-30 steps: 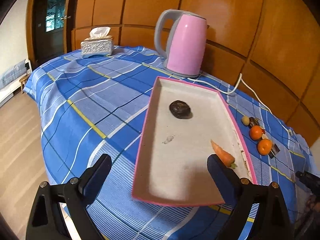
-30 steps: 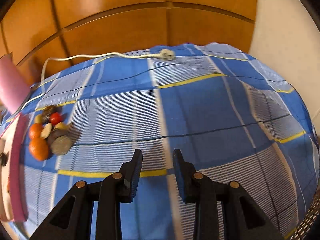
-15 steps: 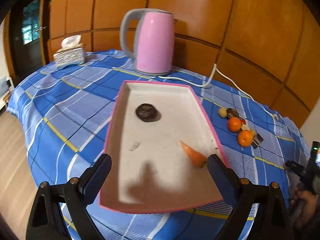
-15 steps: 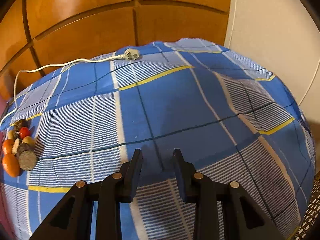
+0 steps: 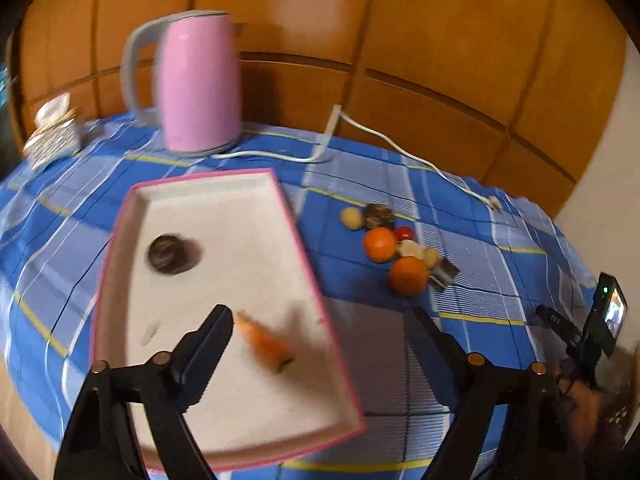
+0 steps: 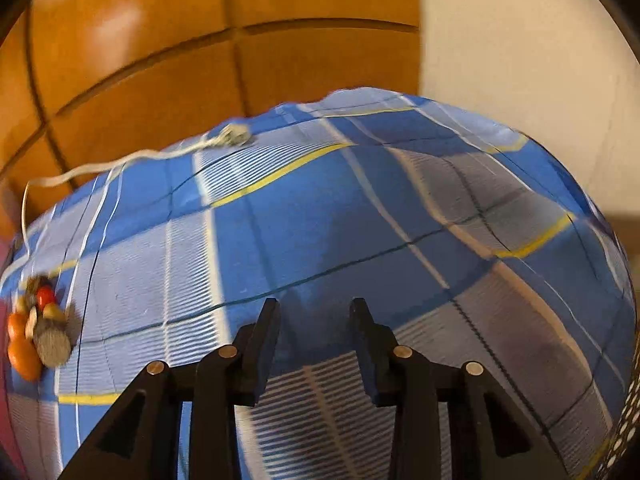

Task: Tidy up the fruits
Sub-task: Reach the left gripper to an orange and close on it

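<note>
- Only the left wrist view shows the pink-rimmed tray [image 5: 120, 240]: near its close end lies a carrot piece [image 5: 264, 346], and farther in sits a dark round fruit [image 5: 166, 254], too blurred to name.
- That view also shows the fruit cluster on the blue plaid tablecloth [image 5: 500, 288] just beside the tray's right rim: two oranges [image 5: 408, 275] [image 5: 379, 244], a small red fruit [image 5: 405, 233], pale round pieces and a dark item at the far end.
- Farther back stand the pink kettle [image 5: 200, 88], its white cord [image 5: 384, 136] trailing right to a plug, and a tissue box [image 5: 54, 132] at the far left, before wooden panels.
- The right wrist view shows mostly bare cloth; the same cluster [image 6: 36, 332] sits at its far left edge, well apart from the fingers, and the plug [image 6: 236, 136] lies at the cloth's far edge.
- The left gripper [image 5: 324, 326] hovers above the tray's near right part, spread wide, one finger over the tray by the carrot, the other over cloth, holding nothing.
- The right gripper [image 6: 315, 322] hovers above the cloth, fingers parted by a moderate gap, empty.
- In the left view, the right gripper's body [image 5: 592, 328] shows at the right edge.
</note>
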A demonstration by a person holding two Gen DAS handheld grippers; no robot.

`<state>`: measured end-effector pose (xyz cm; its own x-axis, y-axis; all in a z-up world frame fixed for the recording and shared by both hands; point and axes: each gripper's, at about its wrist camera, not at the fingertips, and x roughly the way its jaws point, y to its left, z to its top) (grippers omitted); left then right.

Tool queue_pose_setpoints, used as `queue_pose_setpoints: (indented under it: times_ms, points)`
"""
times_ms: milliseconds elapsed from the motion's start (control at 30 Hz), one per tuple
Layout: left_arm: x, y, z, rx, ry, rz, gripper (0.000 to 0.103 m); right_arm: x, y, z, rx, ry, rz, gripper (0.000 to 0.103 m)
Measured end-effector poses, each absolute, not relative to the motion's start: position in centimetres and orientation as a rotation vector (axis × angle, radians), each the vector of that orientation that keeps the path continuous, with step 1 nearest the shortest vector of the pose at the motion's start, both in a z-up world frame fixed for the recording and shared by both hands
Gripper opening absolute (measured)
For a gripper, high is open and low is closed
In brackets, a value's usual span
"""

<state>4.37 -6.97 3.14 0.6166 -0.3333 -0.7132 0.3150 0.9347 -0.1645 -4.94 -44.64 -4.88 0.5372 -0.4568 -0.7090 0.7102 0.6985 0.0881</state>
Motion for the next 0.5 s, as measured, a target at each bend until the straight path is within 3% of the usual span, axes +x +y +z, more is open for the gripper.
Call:
queue_pose_setpoints:
  times_ms: [100, 167, 233, 500]
  points:
    - [5.6, -9.5, 2.6, 0.002, 0.869, -0.433, 0.070, -5.0, -45.1, -5.2, 0.418, 0.722, -0.727, 0.037]
    - [6.4, -11.2, 1.9, 0.005, 0.904, -0.469, 0.061, -4.6, -44.9, -5.3, 0.397, 0.735, -0.726, 0.045]
    - [7.1, -12.8, 1.4, 0.014, 0.919, -0.490, 0.060, -4.2, -44.6, -5.4, 0.378, 0.744, -0.713, 0.052]
    - [10.6, -18.2, -1.8, 0.092, 1.001, -0.516, 0.060, -4.0, -44.2, -5.6, 0.354, 0.754, -0.706, 0.058]
